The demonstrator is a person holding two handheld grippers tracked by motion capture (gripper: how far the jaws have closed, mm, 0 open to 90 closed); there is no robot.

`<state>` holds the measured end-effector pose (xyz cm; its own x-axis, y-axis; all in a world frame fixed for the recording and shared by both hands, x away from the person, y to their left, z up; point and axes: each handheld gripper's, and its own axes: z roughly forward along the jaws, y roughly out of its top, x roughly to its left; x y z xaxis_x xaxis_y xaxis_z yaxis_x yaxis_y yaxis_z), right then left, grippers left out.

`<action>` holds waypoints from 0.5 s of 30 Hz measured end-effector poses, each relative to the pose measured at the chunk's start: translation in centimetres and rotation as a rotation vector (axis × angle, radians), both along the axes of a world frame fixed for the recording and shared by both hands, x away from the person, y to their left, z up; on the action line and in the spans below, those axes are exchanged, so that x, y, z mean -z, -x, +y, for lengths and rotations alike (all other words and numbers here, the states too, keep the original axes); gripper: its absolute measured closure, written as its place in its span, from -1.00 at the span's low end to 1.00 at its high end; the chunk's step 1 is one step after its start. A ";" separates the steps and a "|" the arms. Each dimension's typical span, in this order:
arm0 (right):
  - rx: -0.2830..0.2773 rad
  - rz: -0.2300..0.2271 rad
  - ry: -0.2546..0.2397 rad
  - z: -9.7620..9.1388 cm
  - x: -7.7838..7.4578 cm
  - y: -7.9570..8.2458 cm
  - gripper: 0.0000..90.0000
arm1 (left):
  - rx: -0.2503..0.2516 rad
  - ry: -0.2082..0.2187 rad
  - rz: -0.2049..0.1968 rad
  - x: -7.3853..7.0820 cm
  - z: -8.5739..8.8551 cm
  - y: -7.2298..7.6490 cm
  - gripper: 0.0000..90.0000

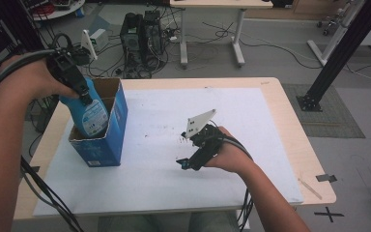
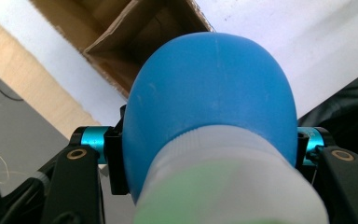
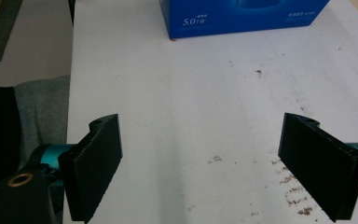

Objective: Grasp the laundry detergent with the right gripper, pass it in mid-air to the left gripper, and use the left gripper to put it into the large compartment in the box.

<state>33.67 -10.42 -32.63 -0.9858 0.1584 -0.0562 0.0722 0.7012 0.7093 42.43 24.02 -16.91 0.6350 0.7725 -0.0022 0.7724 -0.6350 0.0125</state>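
Blue plastic bottle with a white printed label [image 1: 91,116] hangs base-down in the open mouth of the blue cardboard box with a brown inner lining [image 1: 107,145], which stands upright at about nine o'clock on the white sheet covering the light wooden table [image 1: 290,130]. The left gripper [image 1: 82,96] is clamped on the bottle's upper body, one black jaw pressing each flank; in the left gripper view the rounded blue base [image 2: 209,93] points toward the box's brown interior [image 2: 135,28], which suggests the bottle is held tilted so that it can slide down past the flaps and into the carton. Only its lower part has passed the rim, so the packing looks partly done.

The right gripper [image 1: 186,162] rests near the middle of the sheet, at about six o'clock, well apart from the box. Its jaws stand wide apart with nothing between them, probably parked there so as not to crowd the left hand's work.
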 end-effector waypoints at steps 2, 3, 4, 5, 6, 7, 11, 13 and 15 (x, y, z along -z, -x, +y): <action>0.005 0.005 0.003 0.0 0.0 0.1 -0.72 | 0.010 -0.011 0.005 0.7 -0.1 -0.1 -0.15; 0.000 -0.002 0.001 0.0 0.0 0.1 -0.72 | 0.015 -0.011 -0.003 1.0 -0.1 -0.1 -0.15; 0.010 0.009 0.003 0.0 -0.1 0.2 -0.72 | 0.040 -0.024 0.011 1.3 -0.1 -0.2 -0.15; 0.005 0.009 0.010 -0.1 -0.2 0.2 -0.72 | 0.036 -0.023 0.013 1.6 -0.1 -0.3 -0.15; -0.009 -0.012 0.000 0.0 -0.1 0.0 -0.72 | 0.051 -0.026 0.024 1.8 -0.1 -0.4 -0.15; 0.002 0.005 0.009 -0.1 -0.1 0.2 -0.72 | 0.027 -0.007 0.014 2.2 -0.1 -0.4 -0.15; 0.001 0.005 0.009 -0.1 -0.1 0.2 -0.72 | 0.051 -0.011 0.024 3.5 0.0 -0.7 -0.15; -0.001 0.007 0.009 -0.1 -0.1 0.1 -0.72 | 0.071 -0.025 0.028 4.0 0.0 -0.9 -0.15; 0.005 0.007 0.010 -0.1 -0.1 0.2 -0.72 | 0.075 -0.024 0.029 4.7 0.0 -1.1 -0.15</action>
